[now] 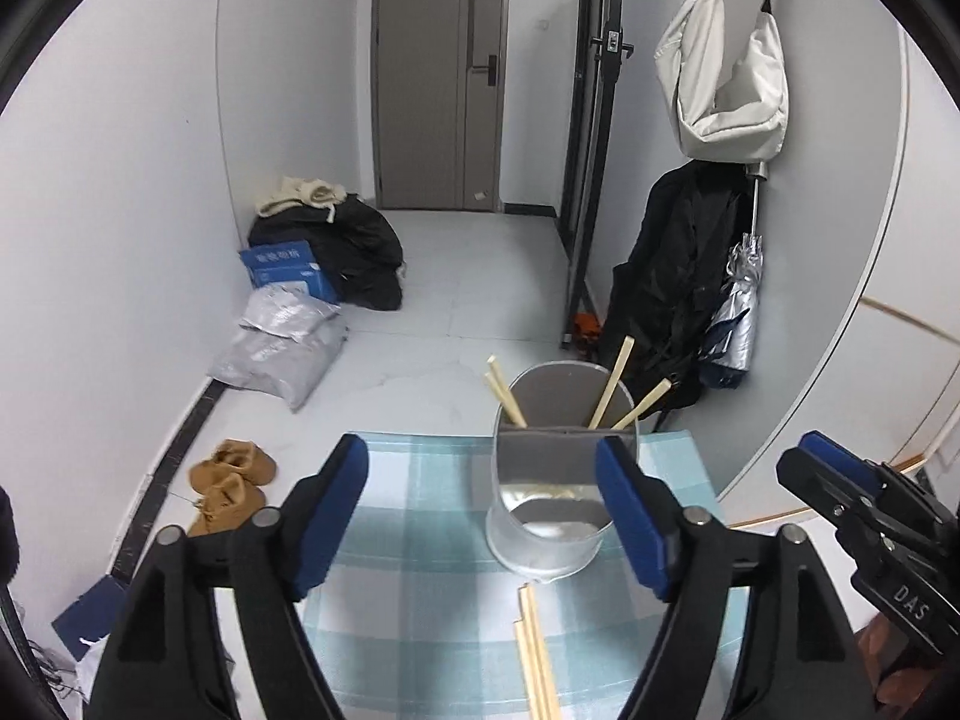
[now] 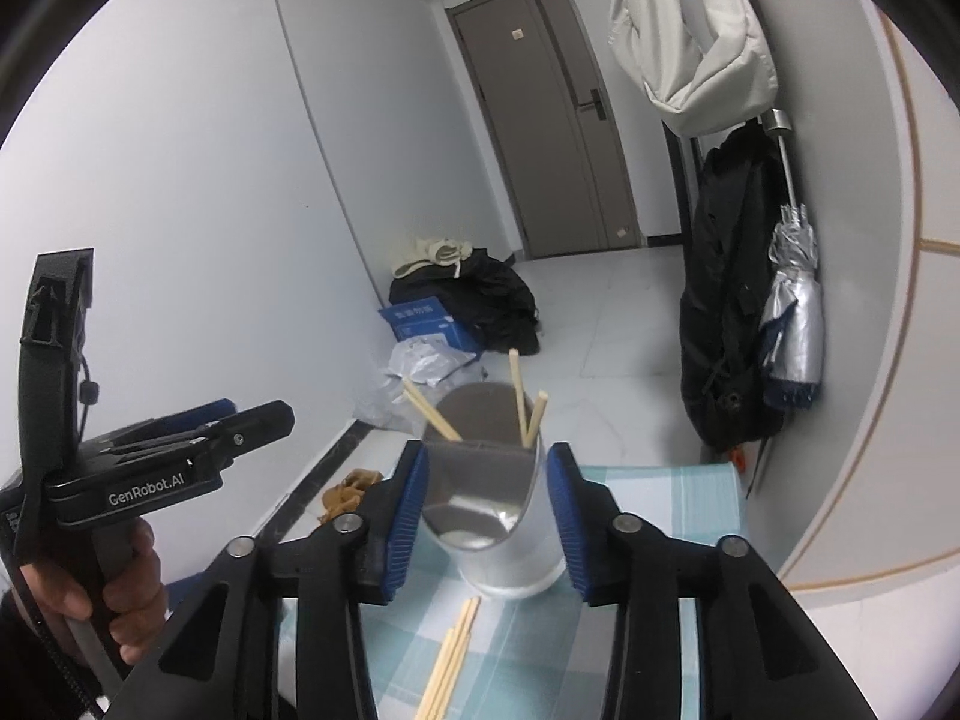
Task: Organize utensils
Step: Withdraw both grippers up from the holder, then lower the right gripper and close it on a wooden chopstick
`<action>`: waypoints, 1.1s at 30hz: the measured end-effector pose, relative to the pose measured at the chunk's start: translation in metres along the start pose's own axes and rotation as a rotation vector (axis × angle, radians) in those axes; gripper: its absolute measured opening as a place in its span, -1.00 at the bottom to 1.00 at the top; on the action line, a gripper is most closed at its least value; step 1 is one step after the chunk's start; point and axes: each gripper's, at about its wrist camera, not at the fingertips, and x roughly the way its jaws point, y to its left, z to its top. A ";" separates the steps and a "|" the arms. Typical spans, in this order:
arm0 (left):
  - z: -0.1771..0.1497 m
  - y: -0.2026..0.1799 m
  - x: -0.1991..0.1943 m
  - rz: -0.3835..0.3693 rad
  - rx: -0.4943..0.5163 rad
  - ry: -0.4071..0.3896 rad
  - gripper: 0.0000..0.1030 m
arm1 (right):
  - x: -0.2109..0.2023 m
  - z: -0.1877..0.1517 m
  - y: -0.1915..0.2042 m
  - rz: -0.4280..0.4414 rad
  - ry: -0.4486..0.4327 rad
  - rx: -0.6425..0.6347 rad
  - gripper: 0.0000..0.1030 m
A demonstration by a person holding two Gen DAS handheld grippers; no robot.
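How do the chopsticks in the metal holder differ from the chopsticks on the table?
The chopsticks in the holder stand tilted, leaning on the rim of the metal holder; the chopsticks on the table lie flat on the checked cloth. The standing ones spread apart in different directions; the lying ones rest close together, side by side. All are pale wood.

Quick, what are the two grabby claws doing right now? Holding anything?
Left gripper: open, holding nothing, above the table's chopsticks.
Right gripper: open, holding nothing; its pads sit either side of the metal utensil holder, not clamping it.
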 end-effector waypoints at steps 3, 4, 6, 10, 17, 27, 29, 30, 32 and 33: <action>-0.012 0.002 -0.001 0.022 -0.003 0.002 0.60 | -0.002 -0.015 0.000 -0.012 0.003 -0.004 -0.06; -0.017 0.003 -0.001 0.024 -0.005 0.004 0.60 | -0.002 -0.021 0.000 -0.018 0.008 -0.009 -0.04; -0.027 0.002 -0.001 0.042 0.006 0.002 0.61 | -0.001 -0.031 0.000 -0.023 0.016 -0.010 -0.03; -0.047 0.001 0.005 0.057 0.015 0.010 0.63 | 0.004 -0.053 -0.001 -0.030 0.049 -0.004 0.06; -0.073 0.002 0.022 0.065 0.022 0.037 0.63 | 0.015 -0.085 -0.004 -0.054 0.114 -0.017 0.06; -0.084 0.023 0.037 0.054 -0.038 0.076 0.64 | 0.040 -0.112 -0.004 -0.091 0.226 -0.029 0.07; -0.087 0.027 0.038 0.051 -0.048 0.085 0.64 | 0.047 -0.116 -0.002 -0.085 0.252 -0.026 0.07; -0.089 0.029 0.039 0.050 -0.055 0.089 0.64 | 0.051 -0.119 0.000 -0.083 0.268 -0.030 0.07; -0.091 0.033 0.040 0.047 -0.062 0.098 0.64 | 0.063 -0.125 0.006 -0.090 0.316 -0.056 0.08; -0.092 0.038 0.042 0.053 -0.069 0.105 0.64 | 0.067 -0.127 0.008 -0.090 0.333 -0.066 0.08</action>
